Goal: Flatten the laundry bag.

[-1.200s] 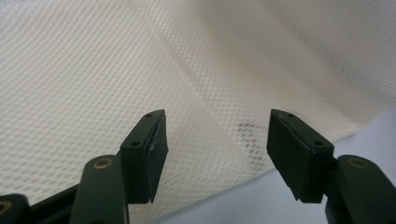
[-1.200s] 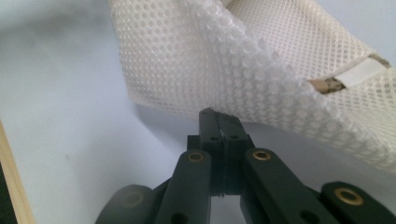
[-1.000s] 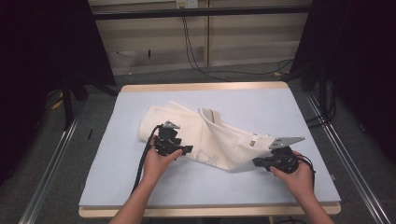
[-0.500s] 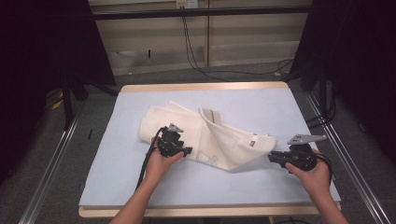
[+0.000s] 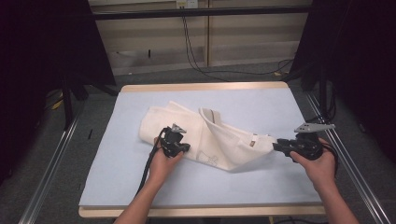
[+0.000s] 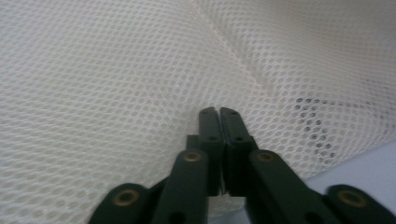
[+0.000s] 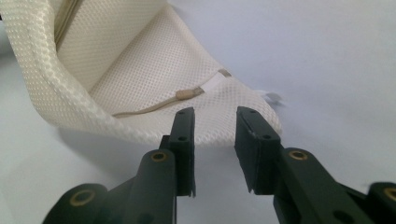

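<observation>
My left gripper, jaws pressed together on cream mesh fabric garment, sits at garment's left half. Garment lies crumpled mid pale blue table cover. My right gripper, jaws apart, empty, just off garment's right tip. Judgement: keep left pinch firm, bite right tip's hem squarely before spreading. Right gripper view adds beige drawcord and white tag; left gripper view shows weave.

The left tongs are pressed closed, while the right tongs stand parted.
</observation>
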A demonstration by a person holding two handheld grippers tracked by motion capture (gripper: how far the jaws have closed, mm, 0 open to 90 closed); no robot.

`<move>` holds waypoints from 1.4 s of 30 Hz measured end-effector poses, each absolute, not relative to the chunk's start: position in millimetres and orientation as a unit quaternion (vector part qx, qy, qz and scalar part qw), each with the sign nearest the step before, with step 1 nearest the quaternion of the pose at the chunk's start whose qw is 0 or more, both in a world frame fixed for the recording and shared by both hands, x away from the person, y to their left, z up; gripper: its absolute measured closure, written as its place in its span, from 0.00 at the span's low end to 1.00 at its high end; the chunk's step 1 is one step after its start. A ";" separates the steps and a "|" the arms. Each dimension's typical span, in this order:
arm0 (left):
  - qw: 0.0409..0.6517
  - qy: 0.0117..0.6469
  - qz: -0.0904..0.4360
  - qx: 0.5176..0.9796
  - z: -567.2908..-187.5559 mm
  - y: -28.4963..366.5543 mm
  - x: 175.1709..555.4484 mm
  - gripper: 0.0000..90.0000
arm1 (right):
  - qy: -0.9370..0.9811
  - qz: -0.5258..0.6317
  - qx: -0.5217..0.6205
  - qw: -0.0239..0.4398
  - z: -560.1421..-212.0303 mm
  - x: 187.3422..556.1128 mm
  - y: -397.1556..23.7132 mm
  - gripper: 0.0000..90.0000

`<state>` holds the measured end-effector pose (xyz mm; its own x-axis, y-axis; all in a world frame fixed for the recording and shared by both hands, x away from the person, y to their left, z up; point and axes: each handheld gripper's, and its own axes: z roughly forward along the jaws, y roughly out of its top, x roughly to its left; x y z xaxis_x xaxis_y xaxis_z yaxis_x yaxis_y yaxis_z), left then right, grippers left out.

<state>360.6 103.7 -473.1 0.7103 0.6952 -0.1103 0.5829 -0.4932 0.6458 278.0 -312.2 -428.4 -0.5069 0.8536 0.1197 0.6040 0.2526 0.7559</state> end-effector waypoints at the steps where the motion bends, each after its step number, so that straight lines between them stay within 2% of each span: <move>1: 0.340 0.372 0.082 0.860 -473.1 103.6 360.5 1.00 | 0.776 0.388 0.469 0.163 -427.4 279.8 -309.6 0.76; 10: 0.349 0.384 0.074 0.852 -468.9 107.0 360.5 1.00 | 0.784 0.390 0.451 0.171 -425.6 306.7 -286.9 0.70; 14: 0.371 0.377 0.063 0.847 -463.4 110.1 357.5 1.00 | 0.794 0.378 0.451 0.150 -438.4 317.7 -276.7 0.67; 17: 0.366 0.363 0.064 0.855 -460.3 114.0 355.4 1.00 | 0.803 0.361 0.455 0.136 -451.1 320.5 -270.4 0.65; 20: 0.375 0.376 0.057 0.845 -462.2 117.5 352.4 1.00 | 0.808 0.350 0.456 0.132 -461.7 320.6 -268.9 0.64; 24: 0.373 0.368 0.047 0.851 -461.5 125.4 348.8 1.00 | 0.805 0.348 0.460 0.142 -464.6 321.5 -271.3 0.59; 29: 0.369 0.373 0.040 0.851 -463.0 130.0 345.4 1.00 | 0.799 0.345 0.465 0.160 -466.5 326.7 -279.2 0.61; 30: 0.375 0.381 0.045 0.844 -464.0 129.9 344.3 0.98 | 0.797 0.344 0.469 0.164 -467.6 327.9 -280.5 0.61; 34: 0.373 0.374 0.046 0.848 -466.5 130.3 344.5 0.75 | 0.796 0.335 0.481 0.148 -473.8 332.8 -285.7 0.58; 35: 0.375 0.380 0.042 0.844 -467.6 128.7 343.9 0.75 | 0.799 0.336 0.479 0.143 -475.9 334.3 -287.1 0.58; 36: 0.369 0.376 0.045 0.849 -466.9 128.0 343.4 0.69 | 0.797 0.339 0.481 0.135 -477.0 334.5 -288.4 0.58; 42: 0.378 0.383 0.036 0.842 -462.1 124.3 335.4 0.65 | 0.789 0.337 0.490 0.151 -475.8 332.6 -293.6 0.56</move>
